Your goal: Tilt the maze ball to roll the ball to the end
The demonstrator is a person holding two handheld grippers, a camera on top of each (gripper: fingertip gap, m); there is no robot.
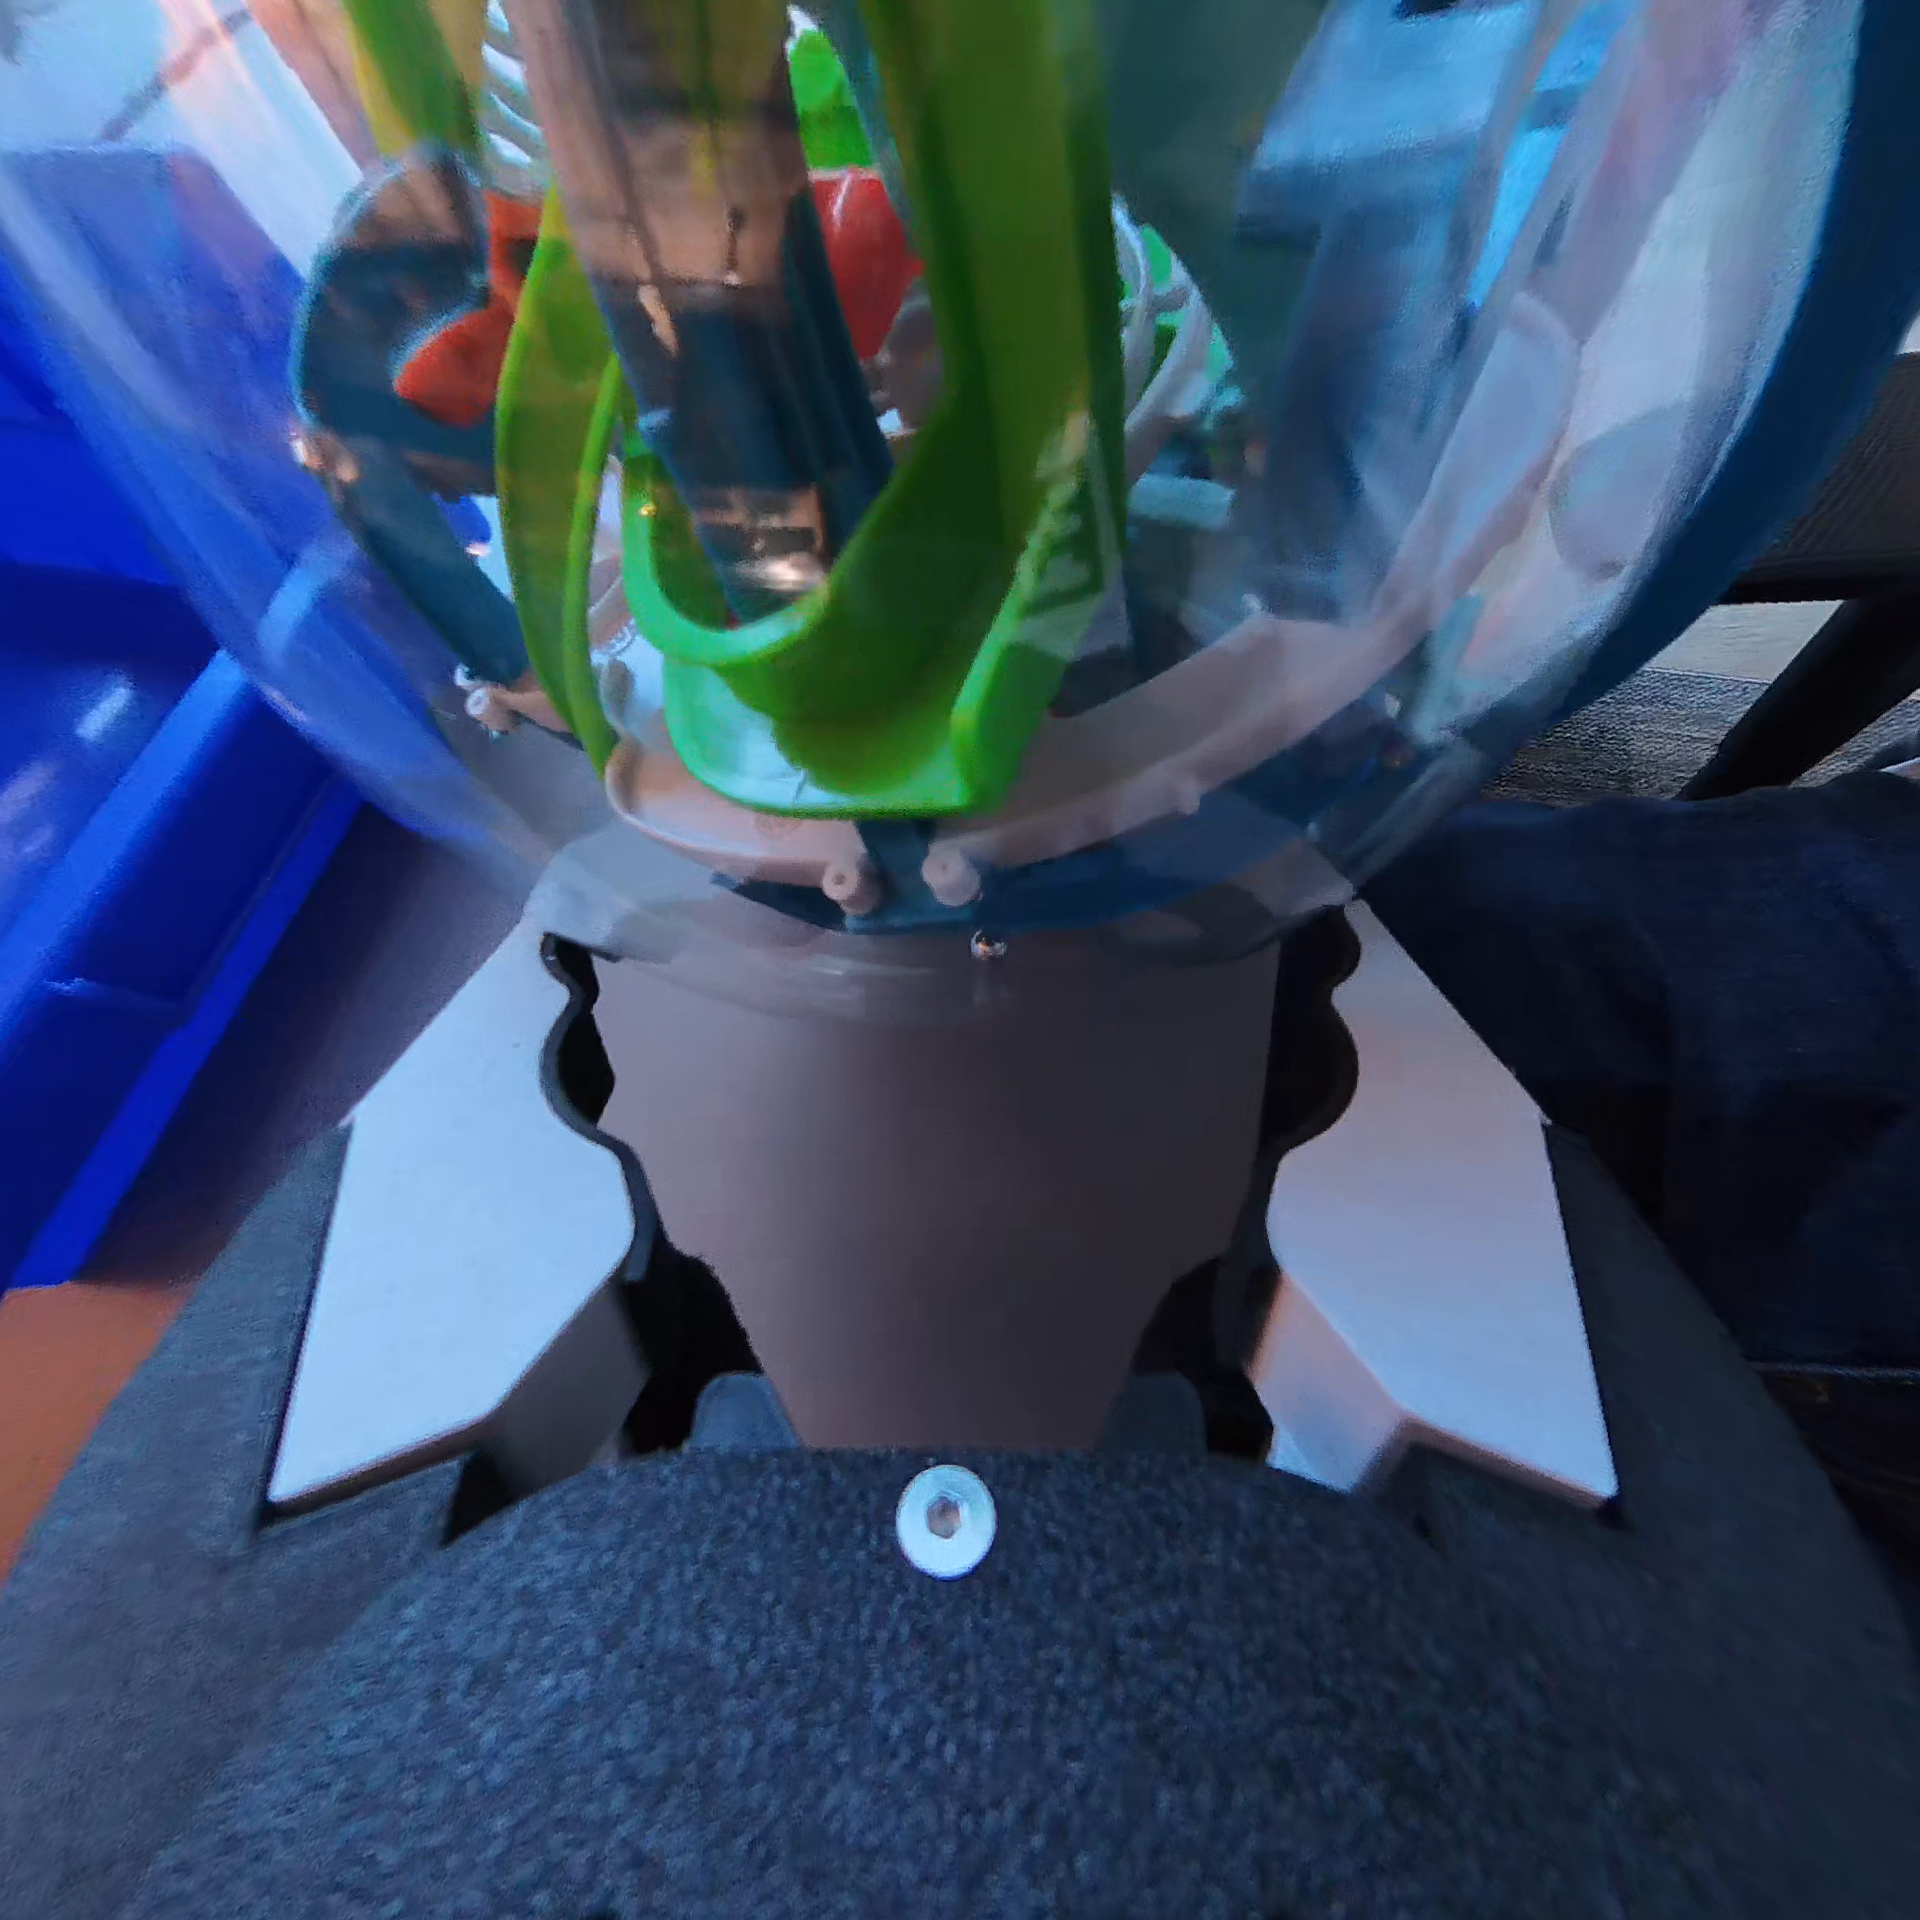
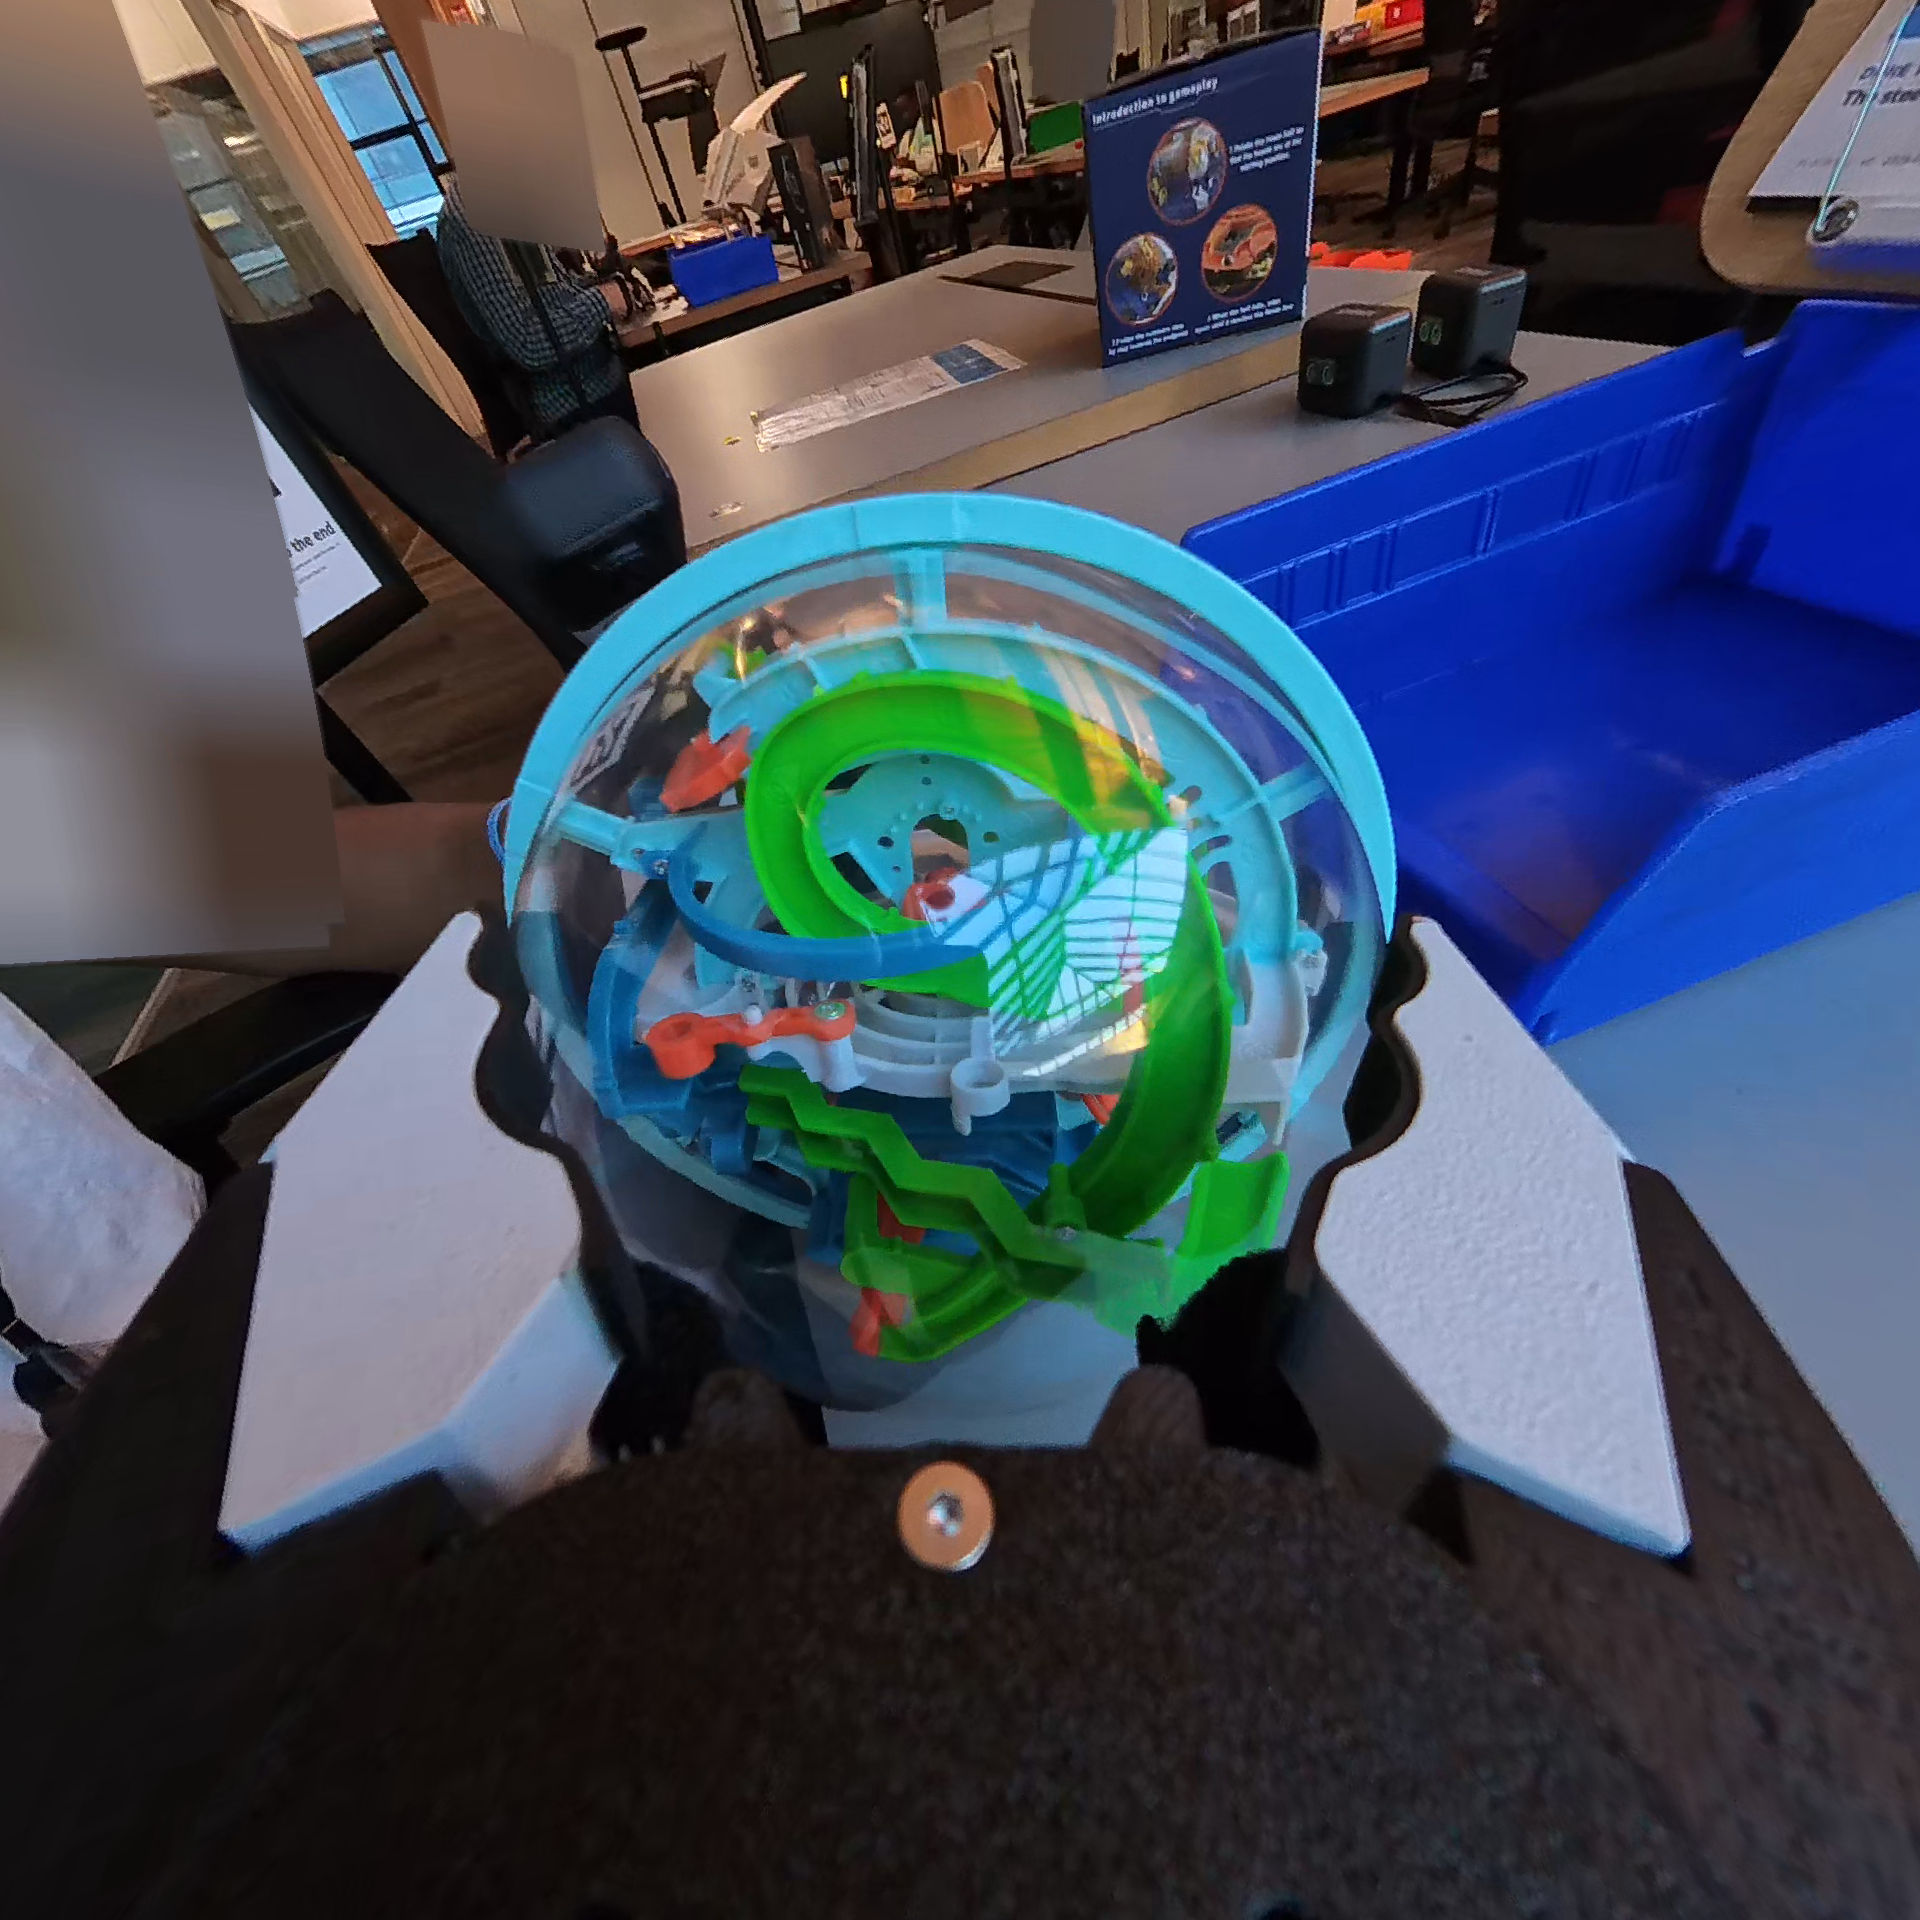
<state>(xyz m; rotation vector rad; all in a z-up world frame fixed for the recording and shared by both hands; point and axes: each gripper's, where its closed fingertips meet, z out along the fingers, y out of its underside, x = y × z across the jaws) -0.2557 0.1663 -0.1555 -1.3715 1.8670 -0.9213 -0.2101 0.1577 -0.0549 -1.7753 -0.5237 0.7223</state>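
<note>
The maze ball (image 2: 940,935) is a clear sphere with a light blue ring and green, blue, white and orange tracks inside. My right gripper (image 2: 945,935) is shut on its two sides and holds it above the grey table (image 2: 1766,1195). In the left wrist view the maze ball (image 1: 831,468) fills the upper half, blurred. My left gripper (image 1: 951,1039) is shut on its grey-brown cone-shaped stem (image 1: 935,1195). A tiny shiny bead (image 1: 984,945) sits at the sphere's lower rim; I cannot tell whether it is the rolling ball.
An open blue bin (image 2: 1610,748) stands to the right of the sphere and also shows in the left wrist view (image 1: 114,831). A blue printed box (image 2: 1195,208) and two small black devices (image 2: 1356,358) stand farther back. A dark sleeve (image 1: 1662,1039) is close by.
</note>
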